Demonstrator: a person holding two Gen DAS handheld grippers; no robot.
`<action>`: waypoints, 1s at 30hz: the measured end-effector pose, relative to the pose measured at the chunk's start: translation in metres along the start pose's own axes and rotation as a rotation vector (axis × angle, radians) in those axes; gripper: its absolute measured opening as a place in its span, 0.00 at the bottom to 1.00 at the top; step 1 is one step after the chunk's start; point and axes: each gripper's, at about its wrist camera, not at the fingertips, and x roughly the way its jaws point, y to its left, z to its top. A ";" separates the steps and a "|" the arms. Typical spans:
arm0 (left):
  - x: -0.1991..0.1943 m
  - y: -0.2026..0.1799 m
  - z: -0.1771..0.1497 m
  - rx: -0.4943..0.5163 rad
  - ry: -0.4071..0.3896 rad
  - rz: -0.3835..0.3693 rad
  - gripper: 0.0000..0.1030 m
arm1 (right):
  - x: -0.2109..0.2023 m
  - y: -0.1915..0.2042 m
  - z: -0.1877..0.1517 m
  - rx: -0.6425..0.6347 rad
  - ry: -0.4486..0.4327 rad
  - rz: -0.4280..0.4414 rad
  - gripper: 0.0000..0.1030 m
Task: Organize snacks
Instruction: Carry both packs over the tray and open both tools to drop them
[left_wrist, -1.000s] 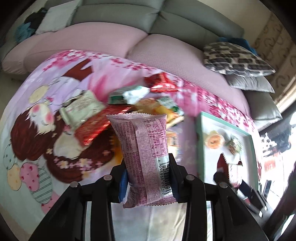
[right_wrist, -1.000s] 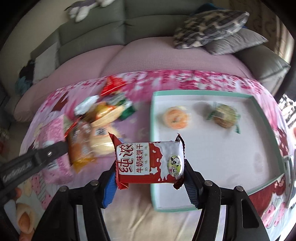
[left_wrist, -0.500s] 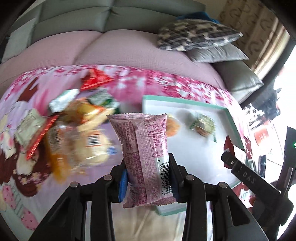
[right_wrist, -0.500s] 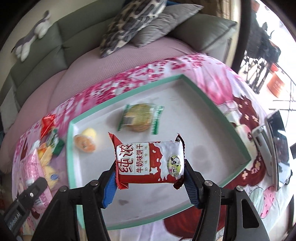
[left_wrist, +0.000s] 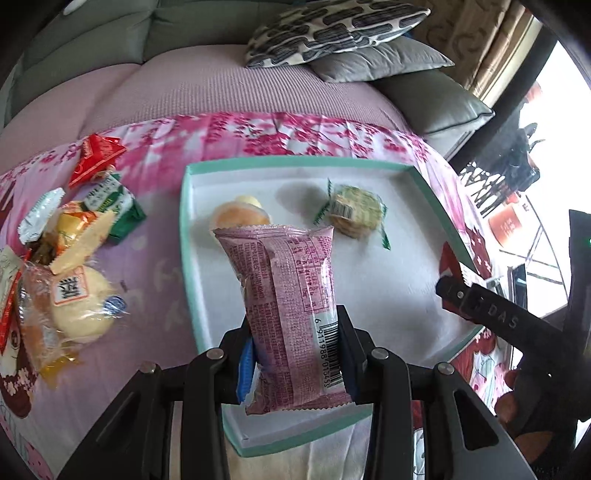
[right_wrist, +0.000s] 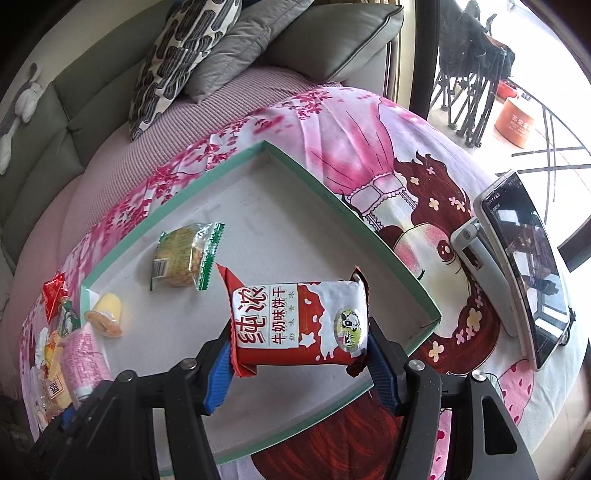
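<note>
My left gripper (left_wrist: 295, 354) is shut on a pink snack packet (left_wrist: 288, 306), held upright over the near left part of the teal-rimmed white tray (left_wrist: 406, 266). My right gripper (right_wrist: 299, 365) is shut on a red and white milk biscuit packet (right_wrist: 299, 321), held over the tray's (right_wrist: 277, 221) near right part. In the tray lie a green-wrapped round cake (left_wrist: 354, 210) (right_wrist: 181, 254) and an orange jelly cup (left_wrist: 240, 218) (right_wrist: 105, 319). The right gripper also shows at the right of the left wrist view (left_wrist: 491, 317).
A pile of loose snacks (left_wrist: 74, 251) lies on the pink cartoon cloth left of the tray. A phone on a stand (right_wrist: 524, 266) stands right of the tray. The sofa with cushions (left_wrist: 332, 33) runs behind.
Both grippers have swung right with their packets, from over the snack pile to over the tray. The right gripper has moved further toward the tray's right end.
</note>
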 end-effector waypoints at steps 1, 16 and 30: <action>0.001 -0.001 0.000 0.002 0.001 0.003 0.38 | 0.001 -0.001 0.000 0.005 0.004 0.001 0.64; 0.001 -0.001 -0.002 0.008 -0.013 0.021 0.60 | 0.006 0.002 -0.003 -0.004 0.021 0.014 0.65; -0.021 0.028 0.006 -0.117 -0.080 0.138 0.77 | 0.008 0.019 -0.007 -0.063 0.019 0.051 0.87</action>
